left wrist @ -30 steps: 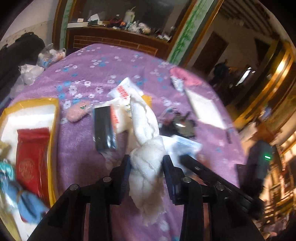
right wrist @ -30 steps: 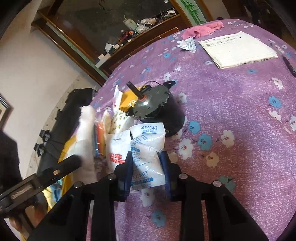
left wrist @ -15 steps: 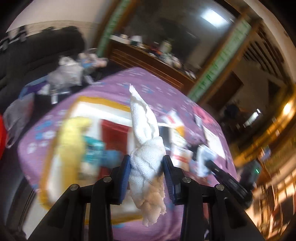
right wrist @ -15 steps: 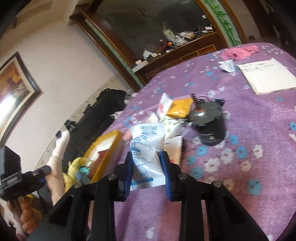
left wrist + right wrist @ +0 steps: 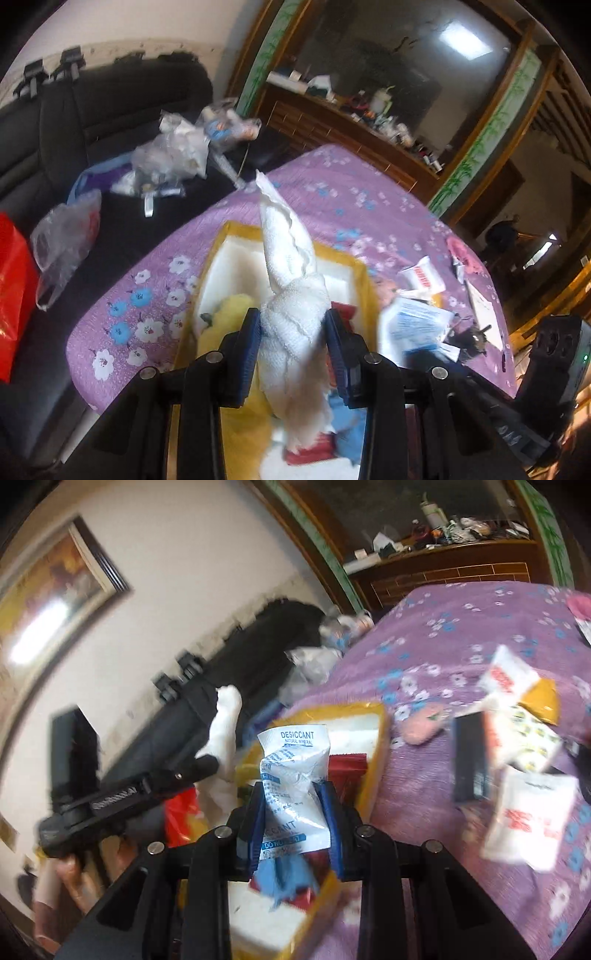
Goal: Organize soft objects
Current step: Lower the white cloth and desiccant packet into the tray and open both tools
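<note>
Both grippers had swung across from the cluttered middle of the purple tablecloth [image 5: 332,192] and now hung over the yellow-rimmed box [image 5: 373,746]. My left gripper [image 5: 291,341] pinched the twisted white towel [image 5: 288,280], whose long axis ran forward and up from the jaws, its loose tail dangling straight above the box's contents. My right gripper [image 5: 291,812] was clamped on the desiccant packet [image 5: 291,771], also upright between the pads and directly over the box, with a red pouch [image 5: 347,770] and blue item [image 5: 284,878] below it. Neither was clearly nearer, so I judged release meant lowering straight down. Beyond, other packets [image 5: 524,816] lay on the cloth.
</note>
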Demonstrator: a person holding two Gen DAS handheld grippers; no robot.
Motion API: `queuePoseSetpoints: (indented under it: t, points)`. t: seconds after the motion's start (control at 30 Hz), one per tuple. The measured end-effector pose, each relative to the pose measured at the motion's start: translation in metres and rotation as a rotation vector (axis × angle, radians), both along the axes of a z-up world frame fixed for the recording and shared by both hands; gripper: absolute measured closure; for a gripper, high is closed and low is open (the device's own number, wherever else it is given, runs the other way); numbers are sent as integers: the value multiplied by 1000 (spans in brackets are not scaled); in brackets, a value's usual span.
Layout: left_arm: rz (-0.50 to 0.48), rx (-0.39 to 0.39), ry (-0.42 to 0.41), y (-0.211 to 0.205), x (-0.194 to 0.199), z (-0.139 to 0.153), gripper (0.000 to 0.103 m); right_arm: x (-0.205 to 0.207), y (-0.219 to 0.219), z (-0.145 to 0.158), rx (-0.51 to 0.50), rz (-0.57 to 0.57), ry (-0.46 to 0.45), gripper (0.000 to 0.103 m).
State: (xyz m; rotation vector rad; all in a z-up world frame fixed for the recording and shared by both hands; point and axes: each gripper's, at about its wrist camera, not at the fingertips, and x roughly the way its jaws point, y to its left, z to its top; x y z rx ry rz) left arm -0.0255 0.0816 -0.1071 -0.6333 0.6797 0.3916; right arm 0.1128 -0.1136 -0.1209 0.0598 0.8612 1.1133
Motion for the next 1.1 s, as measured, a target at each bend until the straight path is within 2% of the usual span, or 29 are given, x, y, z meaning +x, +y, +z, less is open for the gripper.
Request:
queuePoseSetpoints:
  t: [0.1, 0.2, 0.3, 0.37, 0.4, 0.47, 0.5, 0.6, 0.77, 0.9, 1.1]
  points:
    - [-4, -36, 10, 10, 6, -12, 66, -2, 26, -14, -71, 5, -16, 75]
    - [-10, -4, 48, 7, 13, -18, 65, -2, 39, -29, -133, -7, -34, 75]
    - [-31, 15, 45, -1, 13, -20, 62, -1, 40, -36, -156, -10, -13, 73]
    - [-25, 0, 28, -2, 9, -20, 45, 1, 37, -37, -152, -17, -11, 73]
    - [-20, -8, 17, -3, 7, -19, 41, 2, 36, -36, -148, -21, -13, 72]
    - [-12, -14, -7, -6, -1, -16, 35, 3, 31, -33, -132, -24, -14, 66]
    - [-16, -9, -12, -9, -4, -13, 33, 2, 27, -30, -120, -32, -14, 58]
    - [-21, 27, -28, -24, -14, -2, 26, 1, 14, -21, -68, -47, -17, 46]
    - [-42, 115, -76, -58, -28, 21, 6, -5, -11, -3, 24, -51, -15, 39]
    - [-70, 163, -75, -81, -32, 32, 5, -7, -29, 10, 90, -43, -4, 32]
    - [-100, 157, -81, -108, -31, 43, 5, -3, -59, 15, 122, -63, 27, 26]
